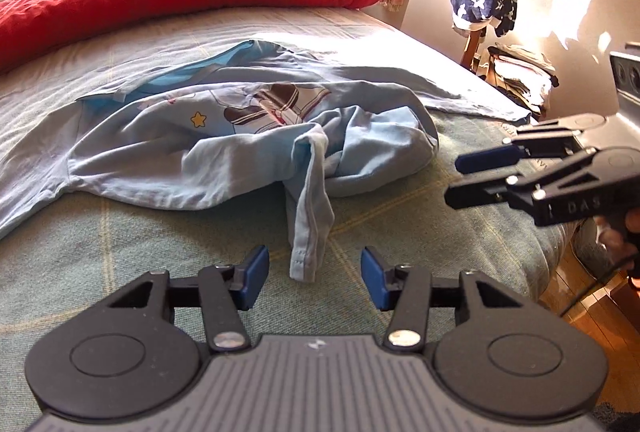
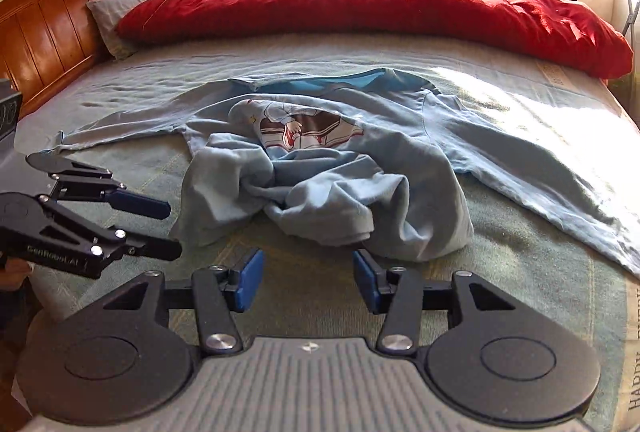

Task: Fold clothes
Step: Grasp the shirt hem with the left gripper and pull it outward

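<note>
Both sets of jaws are seen parted with nothing between the pads. The left gripper (image 1: 314,278) is aimed down at the bed (image 1: 120,252), with a dangling hem strip (image 1: 310,224) of the shirt lying just ahead of its gap but not pinched. The right gripper (image 2: 308,280) is likewise released, its pads just short of the bunched lower edge (image 2: 352,216) of the garment; it also shows at the right of the left view (image 1: 460,178), hovering clear of the cloth

The light blue long-sleeved shirt (image 2: 360,160) is laid on the green checked bedcover, print side up, lower half crumpled toward the grippers, sleeves spread out to either side. A cartoon print (image 2: 304,130) is partly buried in folds. Further back the collar area (image 2: 332,82) lies flat, and a red duvet (image 2: 360,8) is piled along the far side of the bed

Handling, as judged: thin knit, light, fully limp, no fragility. No shape will be held when lifted, so drag and bunching are expected. Grip is best taken at stitched edges: the hem strip for the left, the bunched hem edge for the right, both layers pinched, then pulled taut toward the near edge to flatten before any fold. Slip risk is low on the rubbery pads; catching the bedcover with the cloth is the likelier fault
</note>
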Demonstrator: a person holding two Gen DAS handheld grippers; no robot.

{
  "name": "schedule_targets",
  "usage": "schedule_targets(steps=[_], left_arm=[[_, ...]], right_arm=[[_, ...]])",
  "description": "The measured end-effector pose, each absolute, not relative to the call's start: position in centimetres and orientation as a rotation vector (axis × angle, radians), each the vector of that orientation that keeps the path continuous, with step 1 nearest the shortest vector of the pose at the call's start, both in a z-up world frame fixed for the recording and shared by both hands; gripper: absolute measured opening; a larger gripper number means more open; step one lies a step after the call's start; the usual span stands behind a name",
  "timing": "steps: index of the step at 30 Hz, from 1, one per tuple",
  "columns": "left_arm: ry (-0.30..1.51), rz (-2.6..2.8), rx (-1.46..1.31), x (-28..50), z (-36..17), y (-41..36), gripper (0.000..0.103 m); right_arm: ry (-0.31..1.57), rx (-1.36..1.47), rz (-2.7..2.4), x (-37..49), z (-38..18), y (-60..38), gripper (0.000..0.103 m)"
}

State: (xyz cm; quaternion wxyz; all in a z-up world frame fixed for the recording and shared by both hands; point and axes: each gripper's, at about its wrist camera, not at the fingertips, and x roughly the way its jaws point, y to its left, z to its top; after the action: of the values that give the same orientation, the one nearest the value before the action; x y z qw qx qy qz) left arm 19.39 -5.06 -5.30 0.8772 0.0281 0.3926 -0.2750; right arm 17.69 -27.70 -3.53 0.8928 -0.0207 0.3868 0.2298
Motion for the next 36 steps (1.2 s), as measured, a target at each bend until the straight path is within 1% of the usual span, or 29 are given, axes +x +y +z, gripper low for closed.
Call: schedule_targets(steps=[2,7,8,10,11,14,15,16,21,23,25,27,30,36], left_arm=[[0.807,-0.566,0.041,19.9,-5.5,-5.2,0.043],[0.796,-0.528,0.014,21.2,-6.4,-5.8,0.042],[0.809,-0.528,0.0,21.6,-6.7,-6.0,0.036],[0.834,-0.543,-0.045,22.1,-7.2,-6.0,0.033],[0.846,-0.549,-0.066,22.3,-7.4,-6.1,0.03],[0.857,-0.525,-0.098,22.5,-7.8,-5.9,0.01],[0.859,-0.516,-0.116,22.6,-7.9,-5.7,0.008],[0.855,-0.518,-0.136,22.5,-7.8,-5.5,0.006],[0.826,-0.532,-0.143,21.6,-6.5,-4.6,0.006],[0.814,-0.529,-0.12,21.4,-5.9,-4.4,0.005],[0.808,-0.521,-0.119,21.4,-5.7,-4.1,0.005],[0.803,-0.513,-0.119,21.5,-5.4,-3.8,0.005],[0.812,-0.504,-0.125,21.6,-5.6,-3.6,0.005],[0.833,-0.506,-0.123,22.0,-6.0,-3.2,0.005]], right_arm=[[0.808,0.011,0.473,16.5,-4.3,-28.0,0.054],[0.836,0.12,0.467,14.1,-6.6,-28.2,0.055],[0.844,0.129,0.466,13.7,-7.0,-28.2,0.055],[0.855,0.125,0.462,13.1,-7.7,-28.1,0.055],[0.858,0.117,0.46,12.9,-7.9,-28.1,0.055],[0.85,0.127,0.452,13.0,-7.7,-28.6,0.055],[0.846,0.135,0.447,13.2,-7.6,-28.9,0.058],[0.844,0.145,0.44,13.4,-7.5,-29.1,0.061],[0.822,0.189,0.447,14.3,-7.2,-29.6,0.062],[0.812,0.252,0.482,15.1,-7.3,-29.9,0.063],[0.804,0.359,0.522,16.4,-7.8,-30.4,0.067],[0.806,0.479,0.531,18.0,-8.7,-31.0,0.067],[0.806,0.586,0.528,20.0,-9.9,-31.5,0.067],[0.75,0.66,0.515,22.2,-10.0,-31.6,0.066]])
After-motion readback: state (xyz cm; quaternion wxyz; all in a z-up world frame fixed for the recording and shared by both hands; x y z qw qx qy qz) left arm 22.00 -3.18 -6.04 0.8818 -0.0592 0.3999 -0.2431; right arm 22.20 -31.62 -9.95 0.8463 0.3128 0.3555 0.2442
